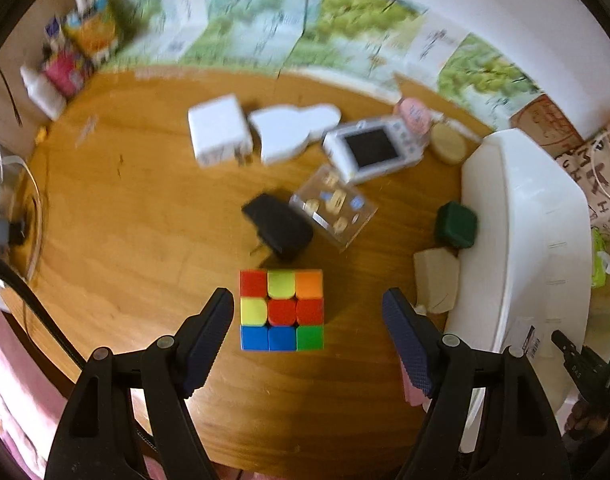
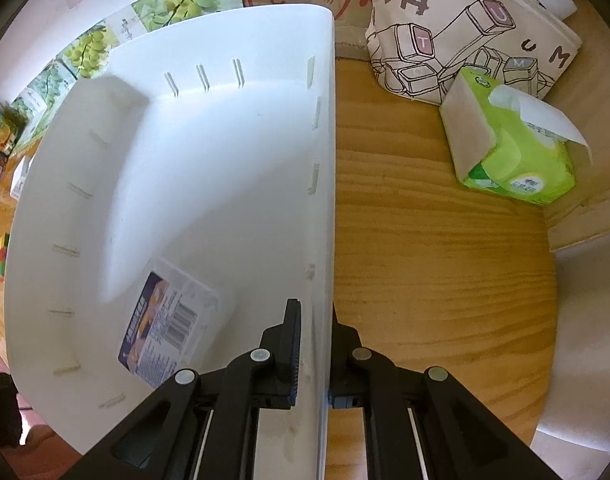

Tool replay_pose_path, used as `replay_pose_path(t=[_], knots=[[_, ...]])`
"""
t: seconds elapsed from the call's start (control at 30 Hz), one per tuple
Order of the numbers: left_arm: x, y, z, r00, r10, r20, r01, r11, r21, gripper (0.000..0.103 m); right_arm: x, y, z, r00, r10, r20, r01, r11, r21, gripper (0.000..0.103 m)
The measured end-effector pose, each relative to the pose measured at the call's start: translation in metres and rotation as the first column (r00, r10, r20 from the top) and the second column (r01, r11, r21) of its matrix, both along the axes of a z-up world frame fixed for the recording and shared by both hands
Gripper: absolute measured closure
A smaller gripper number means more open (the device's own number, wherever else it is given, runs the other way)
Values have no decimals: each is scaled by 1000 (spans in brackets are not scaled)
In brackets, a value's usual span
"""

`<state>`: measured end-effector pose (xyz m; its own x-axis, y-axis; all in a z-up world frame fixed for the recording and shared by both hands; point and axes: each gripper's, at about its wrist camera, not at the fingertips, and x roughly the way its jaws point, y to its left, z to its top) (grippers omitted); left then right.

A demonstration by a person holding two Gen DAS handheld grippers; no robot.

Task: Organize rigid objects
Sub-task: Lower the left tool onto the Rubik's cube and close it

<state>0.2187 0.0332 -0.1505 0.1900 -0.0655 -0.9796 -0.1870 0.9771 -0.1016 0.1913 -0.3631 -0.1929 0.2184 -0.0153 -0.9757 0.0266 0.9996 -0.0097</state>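
Observation:
A colourful puzzle cube (image 1: 281,310) sits on the wooden table between the fingers of my left gripper (image 1: 308,334), which is open and not touching it. Beyond it lie a black adapter (image 1: 279,226), a clear plastic case (image 1: 333,206), a white charger (image 1: 219,130), a flat white piece (image 1: 291,130) and a small white camera (image 1: 371,150). My right gripper (image 2: 315,354) is shut on the right wall of the white plastic bin (image 2: 325,160). A clear labelled box (image 2: 173,320) lies inside the bin. The bin also shows in the left wrist view (image 1: 517,220).
A green box (image 1: 456,220) and a beige box (image 1: 437,280) sit by the bin's left side. A green tissue pack (image 2: 509,140) and a printed canvas bag (image 2: 465,28) lie right of the bin. Bottles and cartons (image 1: 73,52) stand at the far left.

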Motion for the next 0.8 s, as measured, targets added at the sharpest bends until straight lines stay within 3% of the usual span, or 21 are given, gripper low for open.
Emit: replay_pose_path(t=[0.3,0.47,0.7,0.8], knots=[[-1,13,-33,988,83,-128,-91,994,-55,24,21,-4,-8,999,-46,-25,47,999,23,92],[1,18,-44,979,115,-171,-124,991,-46,24,31,-8,-15,998,-54,-44,55,998,25,92],[4,21,-53,968,137,-211,-151,987,-51,33,32,-15,-18,997,-60,-55,62,998,29,92],[3,23,-59,957,157,-244,-183,979,-89,38,32,-16,-18,997,-64,-53,66,997,30,92]])
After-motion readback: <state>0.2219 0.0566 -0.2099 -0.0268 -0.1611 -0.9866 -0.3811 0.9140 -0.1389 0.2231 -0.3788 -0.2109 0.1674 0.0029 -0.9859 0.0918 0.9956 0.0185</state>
